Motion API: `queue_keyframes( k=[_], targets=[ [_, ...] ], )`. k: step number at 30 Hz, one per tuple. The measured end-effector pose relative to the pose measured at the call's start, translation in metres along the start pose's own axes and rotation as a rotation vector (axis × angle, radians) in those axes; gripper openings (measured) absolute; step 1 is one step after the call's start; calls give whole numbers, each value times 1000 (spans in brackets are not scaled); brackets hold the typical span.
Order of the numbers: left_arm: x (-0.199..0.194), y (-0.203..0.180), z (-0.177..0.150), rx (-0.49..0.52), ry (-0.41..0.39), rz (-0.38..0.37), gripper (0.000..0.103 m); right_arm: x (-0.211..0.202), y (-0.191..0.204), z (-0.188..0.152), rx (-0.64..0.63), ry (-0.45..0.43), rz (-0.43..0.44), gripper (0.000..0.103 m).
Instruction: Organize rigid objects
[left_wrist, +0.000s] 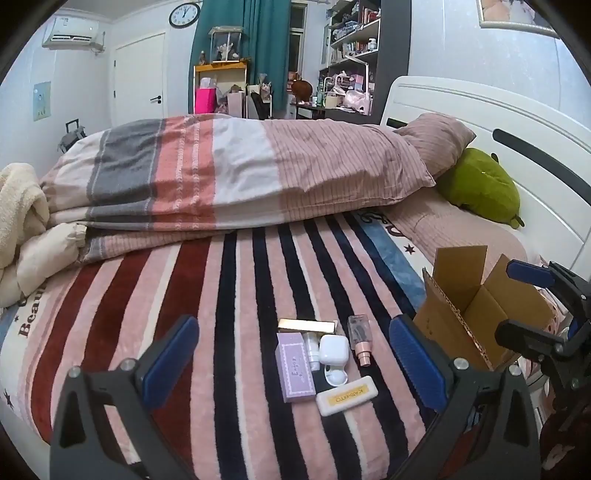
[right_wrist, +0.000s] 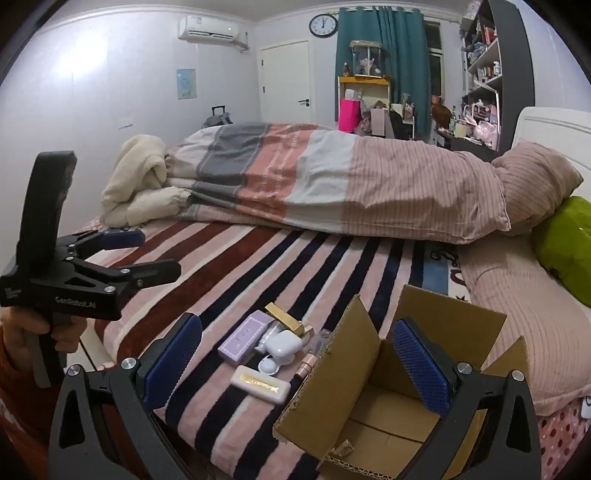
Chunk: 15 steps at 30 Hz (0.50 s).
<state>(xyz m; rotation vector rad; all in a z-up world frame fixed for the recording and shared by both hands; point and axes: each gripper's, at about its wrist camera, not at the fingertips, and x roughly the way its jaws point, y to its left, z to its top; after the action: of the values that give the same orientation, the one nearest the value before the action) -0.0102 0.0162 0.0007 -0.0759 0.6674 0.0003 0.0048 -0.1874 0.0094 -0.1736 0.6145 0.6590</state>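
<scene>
The cardboard box (right_wrist: 373, 373) stands open on the soft striped blanket (right_wrist: 236, 266) near the bed's front edge, its flaps loose, so it can tip or slide off if the right gripper (right_wrist: 295, 358), open and empty above it, pushes a flap; the left gripper (left_wrist: 291, 354), also wide open and holding nothing, hovers over the small cluster just beside the box. There the purple box (left_wrist: 295, 369), the white case (left_wrist: 333, 350), the cream bar (left_wrist: 346, 395) and the little spray bottle (left_wrist: 359, 338) lie touching, so one pinch may catch two things, or roll the bottle away on the plush.
</scene>
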Motion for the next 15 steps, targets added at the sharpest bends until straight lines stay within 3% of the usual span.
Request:
queue_keyframes(
  k=[15],
  targets=[
    [3, 10, -2, -18, 17, -8, 102, -2, 7, 2, -20, 3, -22, 103]
  ],
)
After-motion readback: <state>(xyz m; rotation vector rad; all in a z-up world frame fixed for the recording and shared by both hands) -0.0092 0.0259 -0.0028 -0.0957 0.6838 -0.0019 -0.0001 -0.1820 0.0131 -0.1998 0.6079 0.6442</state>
